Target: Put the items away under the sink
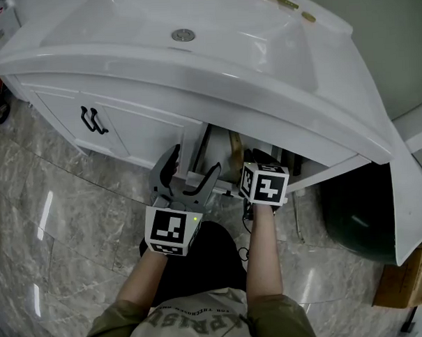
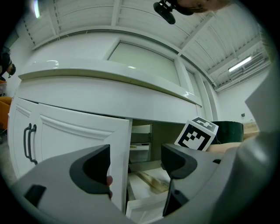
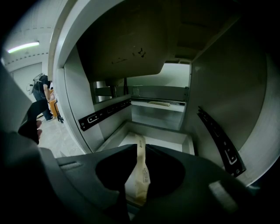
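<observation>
Under the white ceramic sink (image 1: pixel 214 87), the white vanity cabinet (image 1: pixel 147 136) stands with its right-hand door (image 2: pixel 118 144) swung open. The door at the cabinet's left edge is closed and carries a black bar handle (image 1: pixel 92 120).

The right gripper (image 3: pixel 140 148) reaches down into the open compartment. Its jaws are almost together, pinching the top end of a flat cream paper packet (image 3: pixel 139 177) with small print on it. The packet hangs below the jaw tips over the front edge of a shallow white tray (image 3: pixel 159 136) on the cabinet floor. Whether its lower end touches the tray cannot be told. Black slide rails (image 3: pixel 104 114) run along both side walls, and a white shelf (image 3: pixel 157 105) crosses the back.

The left gripper (image 2: pixel 133 164) is held level in front of the cabinet with its jaws wide apart and nothing gripped. The free edge of the open door shows between them.

Grey marbled floor tiles (image 1: pixel 59 206) lie before the cabinet, and a dark green round bin (image 1: pixel 356 221) stands off its right corner.
</observation>
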`<state>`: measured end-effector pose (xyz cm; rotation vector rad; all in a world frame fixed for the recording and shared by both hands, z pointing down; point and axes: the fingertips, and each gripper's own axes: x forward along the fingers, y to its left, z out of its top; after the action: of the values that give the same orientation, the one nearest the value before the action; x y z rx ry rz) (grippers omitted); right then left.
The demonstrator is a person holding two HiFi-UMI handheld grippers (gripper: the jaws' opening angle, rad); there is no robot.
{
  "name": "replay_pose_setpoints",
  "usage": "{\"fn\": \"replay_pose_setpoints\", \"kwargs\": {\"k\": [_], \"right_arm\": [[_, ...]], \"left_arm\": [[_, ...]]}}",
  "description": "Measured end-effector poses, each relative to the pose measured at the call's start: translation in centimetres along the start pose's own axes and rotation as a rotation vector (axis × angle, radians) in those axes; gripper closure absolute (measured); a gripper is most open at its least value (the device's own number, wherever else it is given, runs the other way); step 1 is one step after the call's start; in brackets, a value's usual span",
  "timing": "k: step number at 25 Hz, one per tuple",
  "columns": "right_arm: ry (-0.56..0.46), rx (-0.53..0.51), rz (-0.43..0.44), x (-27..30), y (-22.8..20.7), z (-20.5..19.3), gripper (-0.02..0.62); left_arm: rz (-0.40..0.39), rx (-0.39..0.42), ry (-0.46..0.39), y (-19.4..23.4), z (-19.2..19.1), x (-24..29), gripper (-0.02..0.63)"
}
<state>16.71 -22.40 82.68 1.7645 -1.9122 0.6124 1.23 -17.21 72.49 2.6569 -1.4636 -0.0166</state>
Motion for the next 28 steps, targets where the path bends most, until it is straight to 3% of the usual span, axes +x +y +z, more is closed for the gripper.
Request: {"fn": "replay_pose_setpoints", "kwargs": {"k": [28], "right_arm": [[-0.196, 0.044, 0.016, -2.5, -1.3, 1.4, 0.546]], "left_arm": [[-0.005, -0.006, 0.043, -0.4, -2.0, 0.6, 0.258]]}}
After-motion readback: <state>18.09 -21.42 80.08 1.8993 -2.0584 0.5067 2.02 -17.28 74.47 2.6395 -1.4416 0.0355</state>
